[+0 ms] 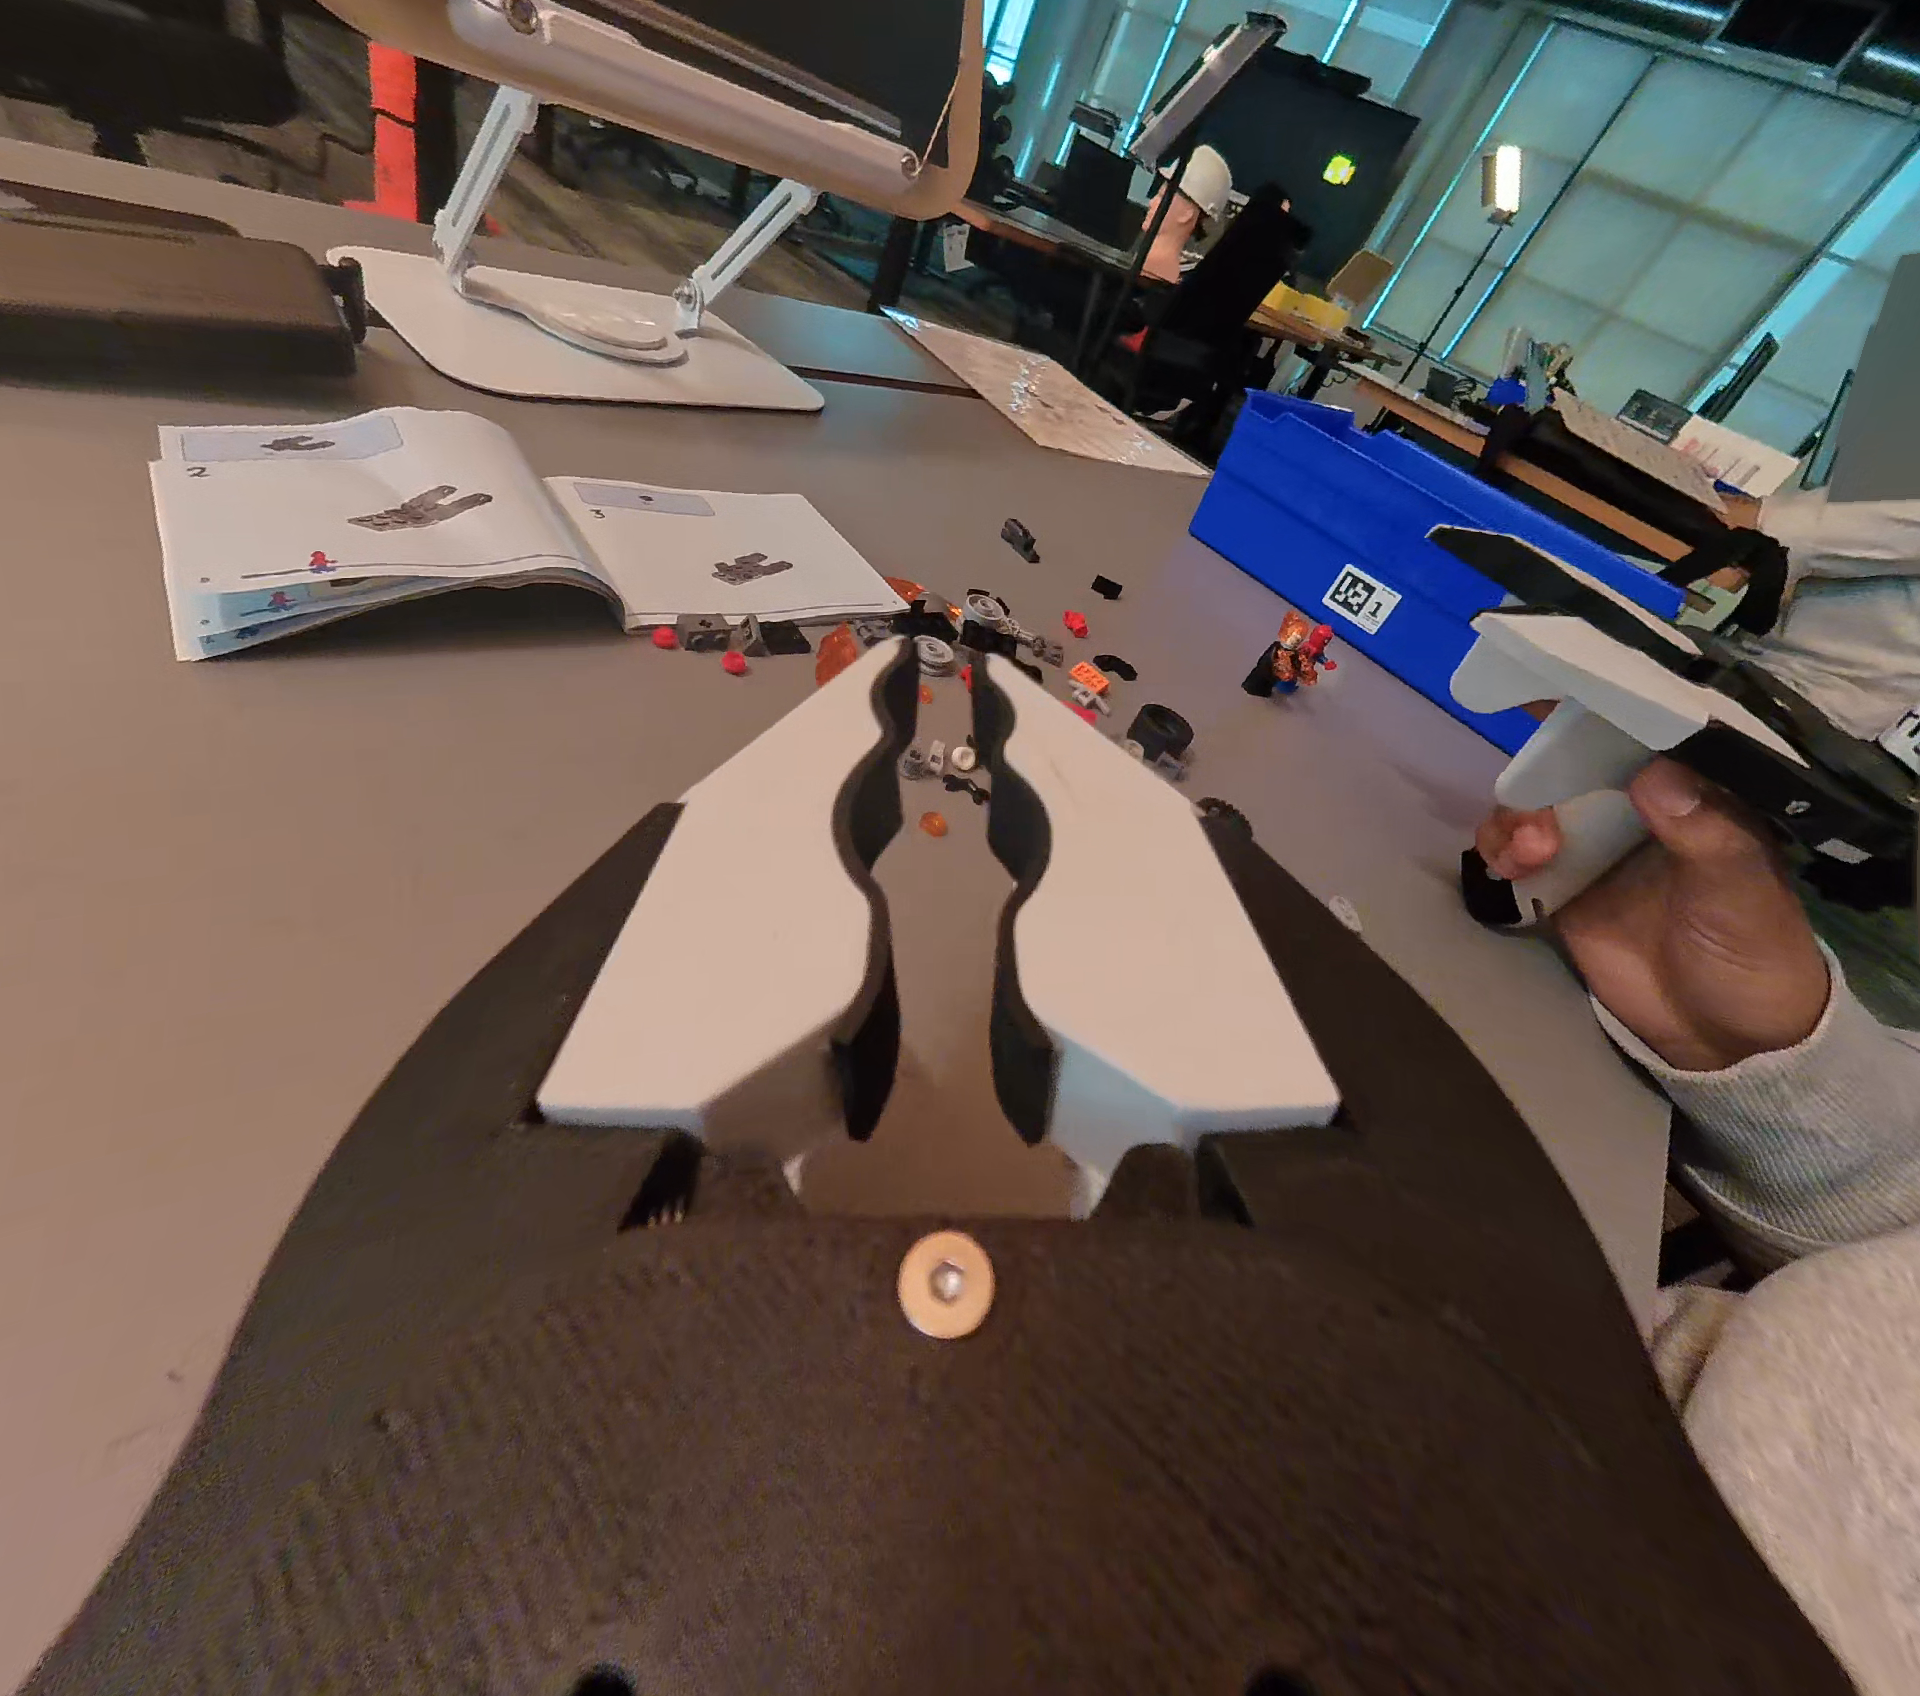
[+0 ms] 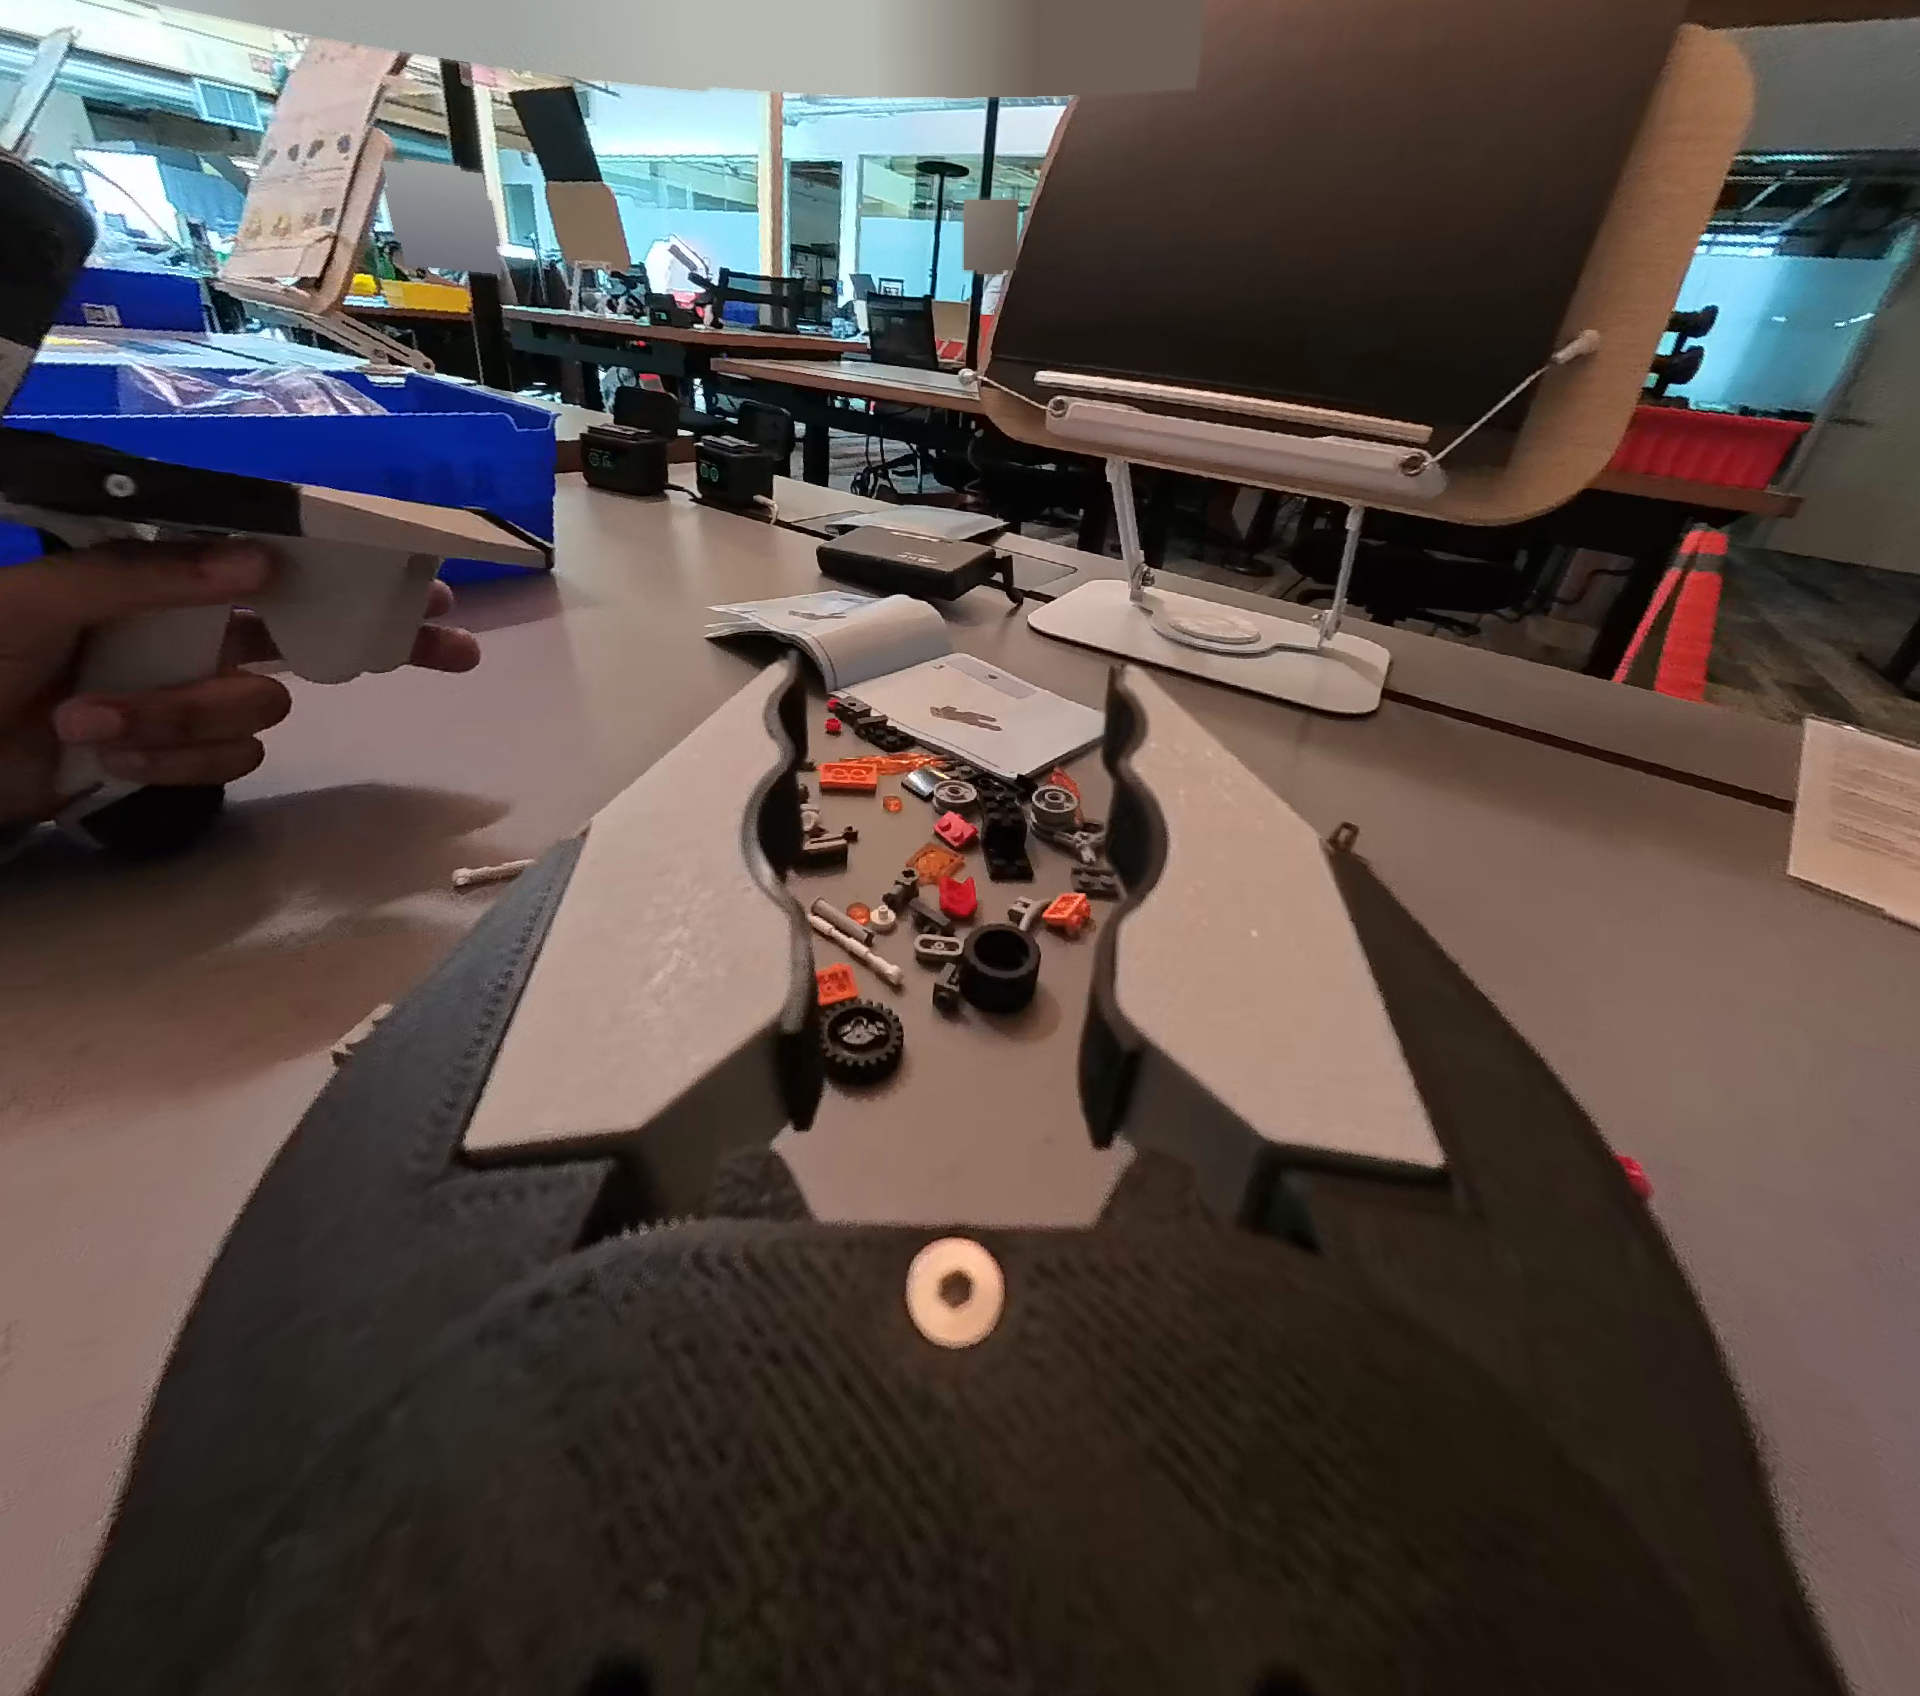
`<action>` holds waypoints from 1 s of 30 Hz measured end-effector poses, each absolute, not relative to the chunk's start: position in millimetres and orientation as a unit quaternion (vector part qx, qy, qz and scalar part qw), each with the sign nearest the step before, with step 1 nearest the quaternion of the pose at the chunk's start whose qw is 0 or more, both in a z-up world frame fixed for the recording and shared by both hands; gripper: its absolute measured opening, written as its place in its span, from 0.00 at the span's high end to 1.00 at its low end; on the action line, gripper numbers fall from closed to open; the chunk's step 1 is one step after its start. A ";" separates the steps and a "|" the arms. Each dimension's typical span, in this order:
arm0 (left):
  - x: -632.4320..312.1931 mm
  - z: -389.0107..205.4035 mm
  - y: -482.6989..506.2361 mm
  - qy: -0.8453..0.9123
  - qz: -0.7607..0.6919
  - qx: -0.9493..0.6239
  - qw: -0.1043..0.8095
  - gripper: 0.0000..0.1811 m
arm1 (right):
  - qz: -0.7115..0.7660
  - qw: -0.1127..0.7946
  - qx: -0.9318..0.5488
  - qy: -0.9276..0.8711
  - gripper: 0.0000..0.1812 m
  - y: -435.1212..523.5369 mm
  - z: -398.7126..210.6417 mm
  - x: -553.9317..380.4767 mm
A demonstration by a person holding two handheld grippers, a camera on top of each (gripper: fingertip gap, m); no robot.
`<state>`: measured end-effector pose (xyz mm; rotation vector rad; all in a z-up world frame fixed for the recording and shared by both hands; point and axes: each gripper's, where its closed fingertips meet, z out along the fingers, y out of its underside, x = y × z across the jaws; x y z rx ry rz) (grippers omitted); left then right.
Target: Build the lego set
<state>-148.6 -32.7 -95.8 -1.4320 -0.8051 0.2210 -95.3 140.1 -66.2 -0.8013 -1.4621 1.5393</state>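
Note:
Loose lego pieces (image 1: 987,638), black, grey, red and orange, lie scattered on the grey table (image 1: 312,815). In the right wrist view the pieces (image 2: 935,867) lie between and just beyond my right gripper's fingers. A black tyre (image 2: 1000,966) and a small treaded wheel (image 2: 860,1038) lie nearest. An open instruction booklet (image 1: 416,524) lies behind the pile. Two minifigures (image 1: 1294,654) stand to the pile's right. My left gripper (image 1: 940,654) is empty, its jaws a narrow gap apart, pointing at the pile. My right gripper (image 2: 954,675) is wide open and empty above the pieces.
A blue bin (image 1: 1351,524) stands at the right. A tablet on a white stand (image 1: 582,327) is behind the booklet, with a black box (image 1: 156,296) at its left. A white card (image 2: 1860,815) stands at the far right. A hand holds the other gripper (image 1: 1590,670). The grippers' ends are close to 20 cm from one another.

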 end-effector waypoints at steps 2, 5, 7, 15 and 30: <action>-148.0 -95.1 -32.5 -0.356 0.097 -0.636 0.678 1.00 | 0.614 0.421 -0.315 -0.589 0.72 137.9 -66.8 -94.4; -149.0 -95.8 -33.1 -0.360 0.100 -0.636 0.675 1.00 | 0.608 0.422 -0.308 -0.597 0.76 135.0 -68.5 -93.7; -148.7 -95.8 -32.9 -0.359 0.101 -0.637 0.675 1.00 | 0.606 0.423 -0.305 -0.601 0.81 133.5 -69.4 -93.5; -151.3 -97.5 -34.7 -0.370 0.105 -0.636 0.669 1.00 | 0.604 0.421 -0.295 -0.609 0.96 129.3 -70.5 -91.7; -152.5 -100.6 -35.0 -0.380 0.092 -0.636 0.665 1.00 | 0.617 0.404 -0.279 -0.616 1.00 122.5 -70.8 -87.5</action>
